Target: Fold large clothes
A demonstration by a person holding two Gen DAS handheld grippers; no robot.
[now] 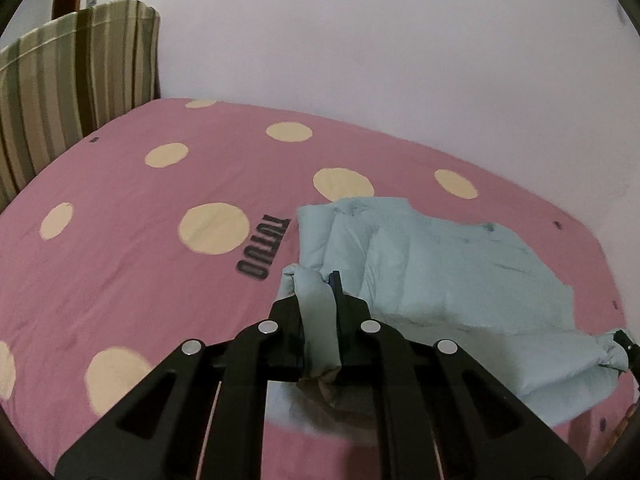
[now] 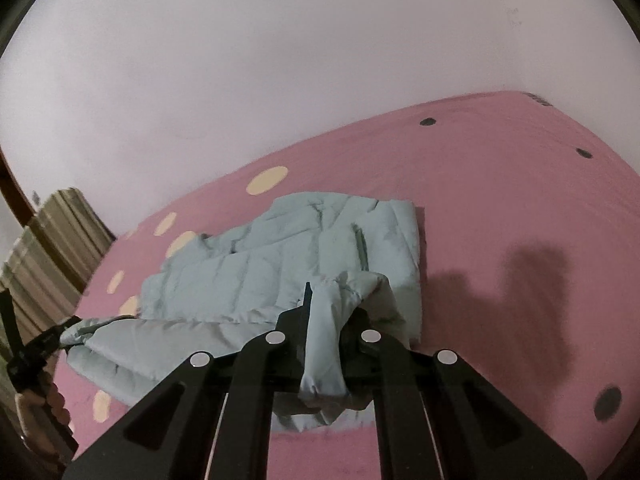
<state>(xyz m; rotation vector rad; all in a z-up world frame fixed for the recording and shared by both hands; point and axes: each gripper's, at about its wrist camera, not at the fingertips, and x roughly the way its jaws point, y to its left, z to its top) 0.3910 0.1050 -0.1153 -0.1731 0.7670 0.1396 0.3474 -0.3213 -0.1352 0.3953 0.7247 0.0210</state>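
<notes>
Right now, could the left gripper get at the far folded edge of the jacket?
Probably not freely: the left gripper is shut on a near corner of the light blue jacket, and the right gripper clamps another. The bed beyond looks unobstructed, but it must release first.

Jacket [image 1: 448, 264] pale blue, quilted; bed [image 1: 132, 288] pink, cream dots, few dark dots; pillow [image 1: 76, 76] green-beige stripes; wall [image 1: 360, 40] white.

Dim, flat indoor light, slight pink cast on the wall [image 1: 360, 40]. Both views heavy fisheye: black vignette in corners, bed [image 2: 500, 184] edges bowed. Soft dark shadows lower right of right-wrist view. Motion blur on striped cushion [image 1: 76, 76] upper left. No glare.
</notes>
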